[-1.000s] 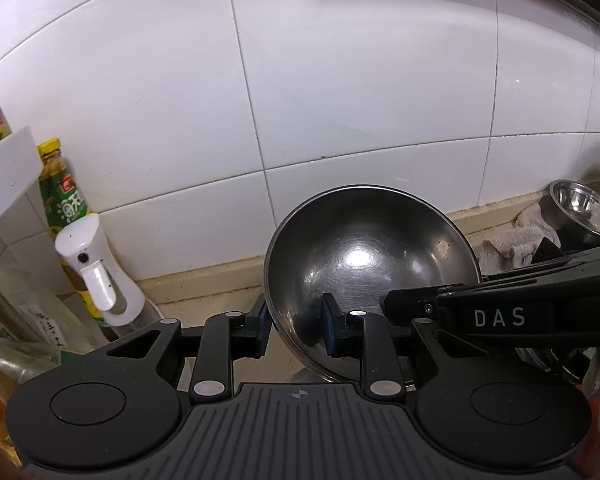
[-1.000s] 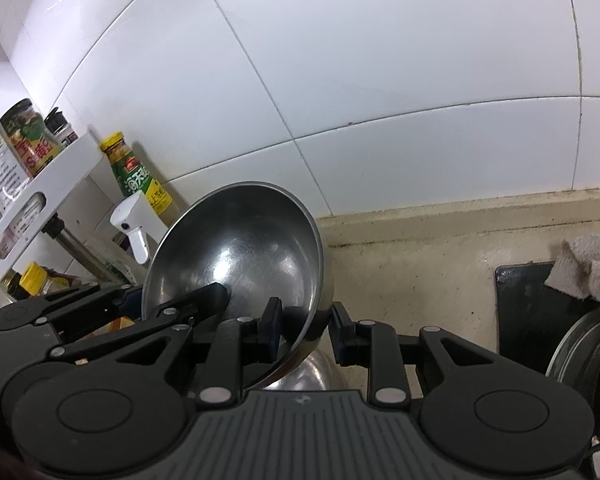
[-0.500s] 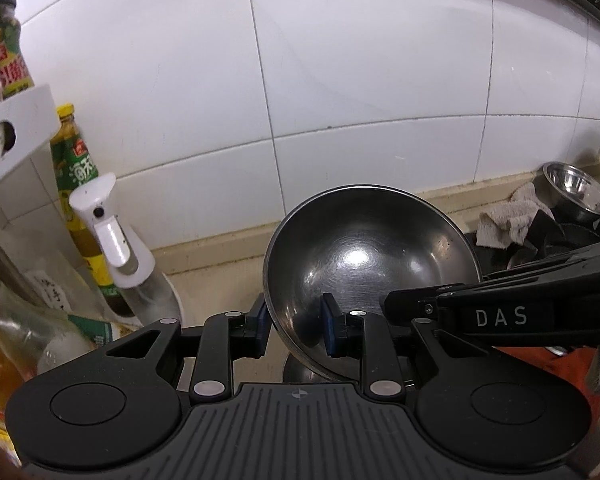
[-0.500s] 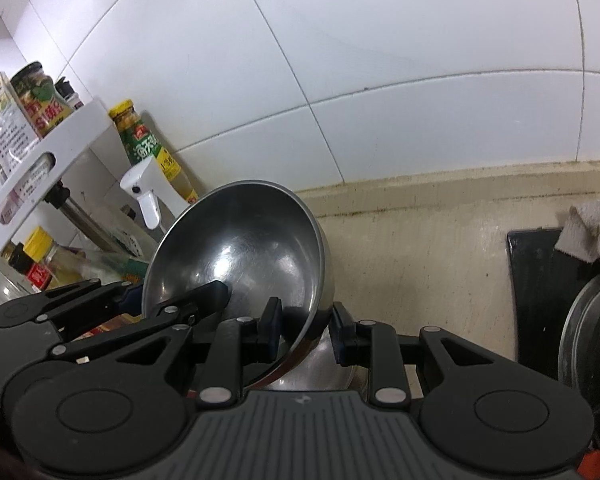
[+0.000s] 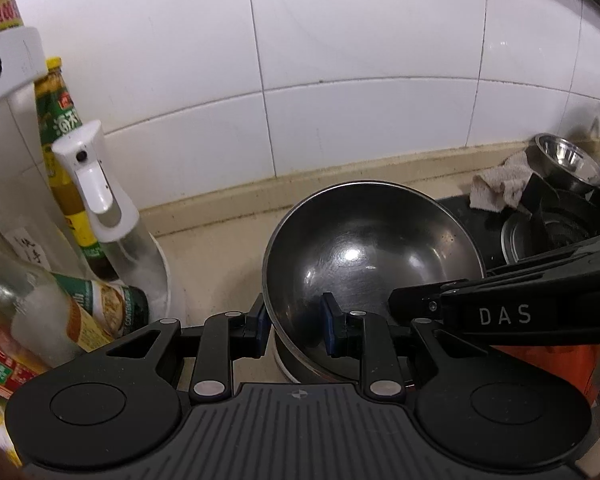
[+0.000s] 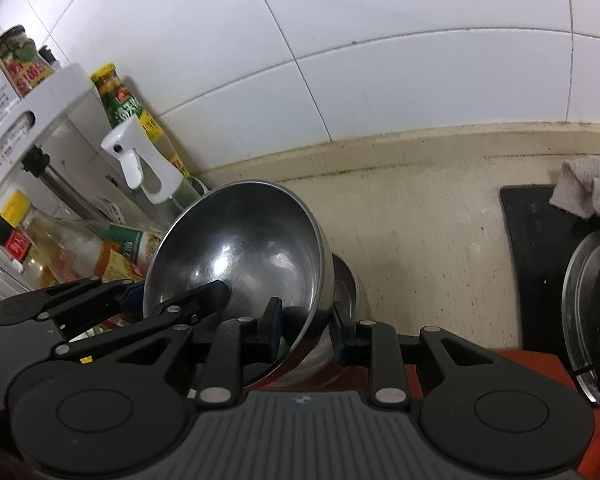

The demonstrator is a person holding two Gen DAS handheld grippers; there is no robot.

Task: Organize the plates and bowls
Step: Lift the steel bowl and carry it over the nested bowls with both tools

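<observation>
I hold one large steel bowl [image 5: 372, 248] tilted above the beige counter [image 6: 420, 220], its hollow facing me. My left gripper [image 5: 294, 326] is shut on its near left rim, one pad inside and one outside. My right gripper [image 6: 306, 330] is shut on the near right rim of the same bowl [image 6: 240, 252]. Each view shows the other gripper's black fingers reaching onto the bowl from the side. Just beneath it a second steel bowl [image 6: 346, 280] stands on the counter, mostly hidden.
A white spray bottle [image 5: 100, 200], sauce bottles [image 5: 60, 120] and a white rack [image 6: 40, 120] crowd the left. On the right are a black stove top [image 6: 540, 240], a rag [image 5: 500, 188], a small steel bowl [image 5: 568, 160] and a dark pan [image 6: 592, 300].
Both grippers have sunk toward the counter with the bowl still clamped. More of the counter and the bottles shows now, and the lower bowl has come into view.
</observation>
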